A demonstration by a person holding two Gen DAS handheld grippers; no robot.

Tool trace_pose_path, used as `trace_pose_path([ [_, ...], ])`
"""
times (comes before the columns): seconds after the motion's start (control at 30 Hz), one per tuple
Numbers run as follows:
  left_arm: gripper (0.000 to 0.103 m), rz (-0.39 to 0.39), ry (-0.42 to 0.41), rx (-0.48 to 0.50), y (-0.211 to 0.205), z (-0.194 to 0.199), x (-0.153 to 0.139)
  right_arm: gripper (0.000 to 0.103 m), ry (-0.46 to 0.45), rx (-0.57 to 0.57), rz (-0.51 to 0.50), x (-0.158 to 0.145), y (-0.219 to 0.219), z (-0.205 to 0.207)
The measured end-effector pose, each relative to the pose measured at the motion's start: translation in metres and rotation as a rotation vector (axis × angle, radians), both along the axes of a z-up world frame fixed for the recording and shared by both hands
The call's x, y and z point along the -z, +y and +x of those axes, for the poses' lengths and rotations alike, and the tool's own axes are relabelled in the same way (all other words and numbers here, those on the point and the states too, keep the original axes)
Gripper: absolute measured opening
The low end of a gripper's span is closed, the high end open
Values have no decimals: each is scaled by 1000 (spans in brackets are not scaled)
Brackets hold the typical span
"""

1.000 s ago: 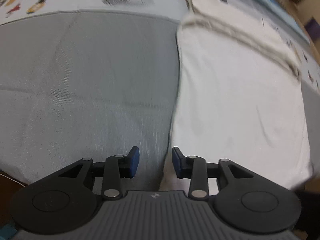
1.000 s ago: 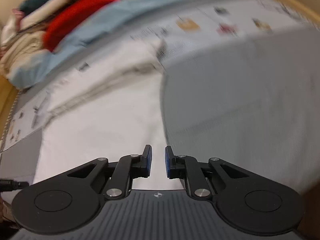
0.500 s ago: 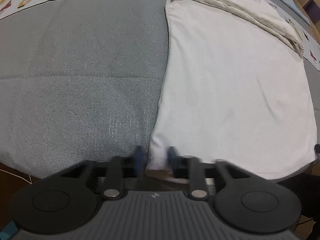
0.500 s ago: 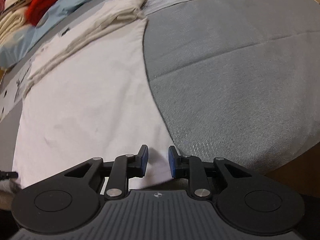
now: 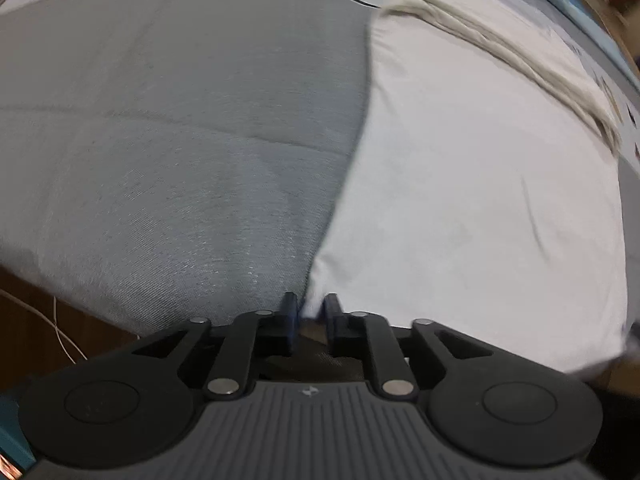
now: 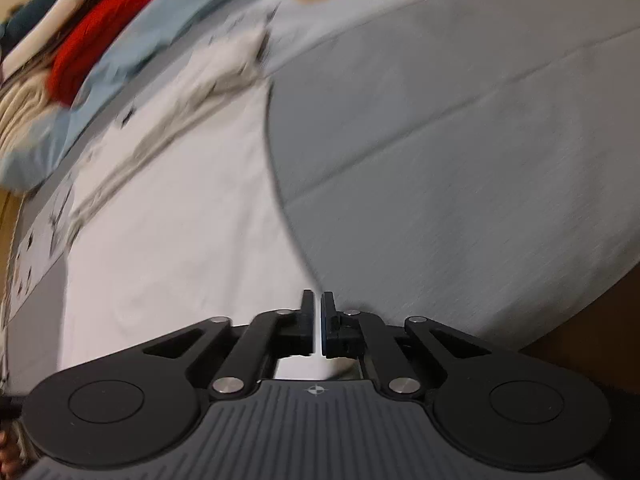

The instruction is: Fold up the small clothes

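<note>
Pinching the near corners of the flat white cotton garment (image 5: 472,184) spread on the grey woven bed cover (image 5: 180,120) — left gripper (image 5: 310,312) and right gripper (image 6: 317,312) both nearly closed, jaws opening slightly, cloth between them — likely readying a lift-and-fold away from the near edge.

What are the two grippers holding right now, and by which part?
Each has a near corner of the white garment between its fingers: left gripper and right gripper, both opening.

One white garment (image 5: 472,184), two tongs (image 5: 311,312) (image 6: 317,320)
</note>
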State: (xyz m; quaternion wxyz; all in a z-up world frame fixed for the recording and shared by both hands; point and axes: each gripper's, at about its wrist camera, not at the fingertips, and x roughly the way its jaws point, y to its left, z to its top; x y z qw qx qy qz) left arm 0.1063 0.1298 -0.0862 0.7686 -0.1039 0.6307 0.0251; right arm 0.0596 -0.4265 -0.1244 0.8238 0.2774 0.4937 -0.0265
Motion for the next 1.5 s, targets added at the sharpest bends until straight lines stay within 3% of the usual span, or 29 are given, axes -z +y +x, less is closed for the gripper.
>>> trace_pose_path([
  [0.07,21,-11,-4,-5,2,0,0,37,26,-29,-40,3,12,2],
  [0.23,22,-19,22,17,-4,0,8,39,58,-65,-101,13,26,6],
  [0.27,22,-16,19,23,-4,-2,10,35,56,-83,-123,14,32,8],
  [0.33,21,-15,18,33,-5,-1,10,8,54,-119,-161,14,39,8],
  [0.37,20,-13,17,36,-6,1,11,6,58,-131,-164,14,40,8],
  [0.47,9,-9,5,50,-9,3,9,5,51,-121,-165,9,35,3],
  [0.63,7,-64,-74,101,-19,-8,-17,4,-36,-26,-134,-23,9,-7],
  [0.73,7,-62,-67,129,-27,-19,-21,4,-66,-17,-204,-39,2,-12],
  [0.87,7,18,-11,153,-32,-24,-10,4,15,-76,-214,-24,9,-9],
  [1.03,12,3,13,133,-28,-22,-7,8,143,-52,-208,1,8,1],
  [1.13,29,-7,32,102,-24,-21,1,13,161,-47,-205,6,7,5],
  [1.23,29,-27,64,85,-21,-18,12,14,160,-59,-221,7,12,4],
  [1.5,26,-28,46,92,-25,-19,14,14,149,-67,-226,9,13,4],
])
